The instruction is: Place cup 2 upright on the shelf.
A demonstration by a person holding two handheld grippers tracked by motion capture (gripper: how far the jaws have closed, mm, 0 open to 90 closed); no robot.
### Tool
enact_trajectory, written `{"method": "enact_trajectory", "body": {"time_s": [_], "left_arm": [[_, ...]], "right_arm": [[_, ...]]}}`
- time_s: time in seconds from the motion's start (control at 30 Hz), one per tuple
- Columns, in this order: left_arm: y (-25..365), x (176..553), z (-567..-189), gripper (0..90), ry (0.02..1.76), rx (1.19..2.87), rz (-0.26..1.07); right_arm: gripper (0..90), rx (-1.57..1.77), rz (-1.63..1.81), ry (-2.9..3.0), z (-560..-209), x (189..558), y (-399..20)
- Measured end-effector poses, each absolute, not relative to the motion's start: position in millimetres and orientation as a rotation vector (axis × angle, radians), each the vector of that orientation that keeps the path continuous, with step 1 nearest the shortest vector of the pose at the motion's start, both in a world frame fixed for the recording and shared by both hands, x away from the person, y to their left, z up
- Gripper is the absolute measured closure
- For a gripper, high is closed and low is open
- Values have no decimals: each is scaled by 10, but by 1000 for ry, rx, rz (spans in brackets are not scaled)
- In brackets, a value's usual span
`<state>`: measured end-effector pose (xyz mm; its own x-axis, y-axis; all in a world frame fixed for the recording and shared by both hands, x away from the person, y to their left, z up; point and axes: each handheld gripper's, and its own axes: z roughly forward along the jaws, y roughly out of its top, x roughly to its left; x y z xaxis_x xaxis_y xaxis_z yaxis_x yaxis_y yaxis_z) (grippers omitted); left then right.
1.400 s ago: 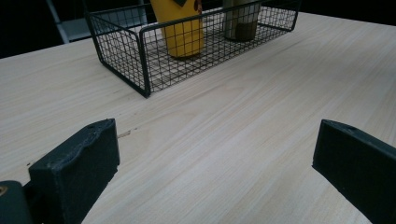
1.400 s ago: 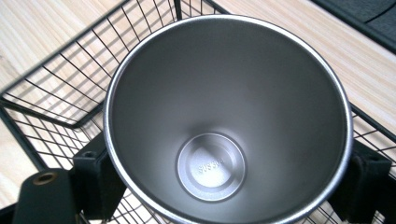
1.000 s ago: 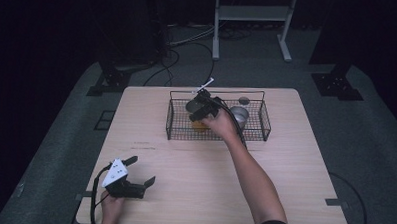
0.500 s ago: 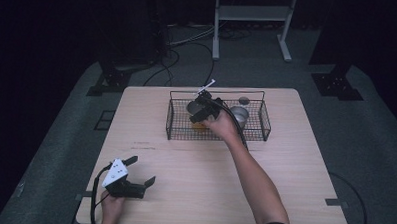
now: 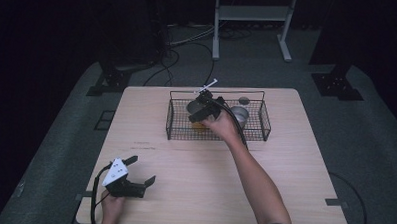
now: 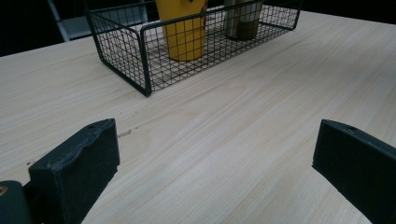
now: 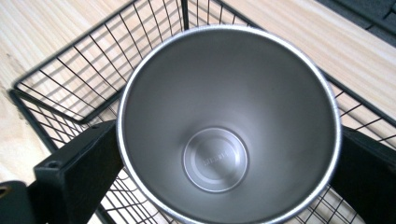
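Dark floor surrounds the wooden table point(image 5: 183, 191). At frame center, the right gripper point(image 7: 224, 154) has just been opening, its jaws around a steel cup point(image 7: 229, 121) in the wire basket point(image 5: 258, 131). At lower left, the left gripper point(image 5: 134, 177) rests with jaws apart.

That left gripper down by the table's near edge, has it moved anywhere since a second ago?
No. The left gripper sits at the same spot near the table's front left corner, equally far from the wire basket, jaws open.

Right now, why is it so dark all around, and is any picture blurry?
High view: light falls on the table, the room stays dark. Right gripper view: the cup is sharp, its rim glints. Left gripper view: the basket looks slightly soft.
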<state>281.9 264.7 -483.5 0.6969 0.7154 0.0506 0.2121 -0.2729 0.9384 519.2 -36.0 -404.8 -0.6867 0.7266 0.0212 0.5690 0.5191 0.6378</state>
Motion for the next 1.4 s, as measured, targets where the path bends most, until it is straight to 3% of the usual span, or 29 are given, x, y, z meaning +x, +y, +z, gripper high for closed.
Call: {"method": "enact_trajectory", "body": {"time_s": [0.6, 1.4], "left_arm": [[2640, 2815, -4835, 0, 726, 1835, 586], [2638, 2812, -4835, 0, 731, 1839, 582]], "right_arm": [[10, 1074, 1041, 2450, -3808, 5067, -527], [10, 1015, 1133, 2442, -3487, 4666, -1086]]}}
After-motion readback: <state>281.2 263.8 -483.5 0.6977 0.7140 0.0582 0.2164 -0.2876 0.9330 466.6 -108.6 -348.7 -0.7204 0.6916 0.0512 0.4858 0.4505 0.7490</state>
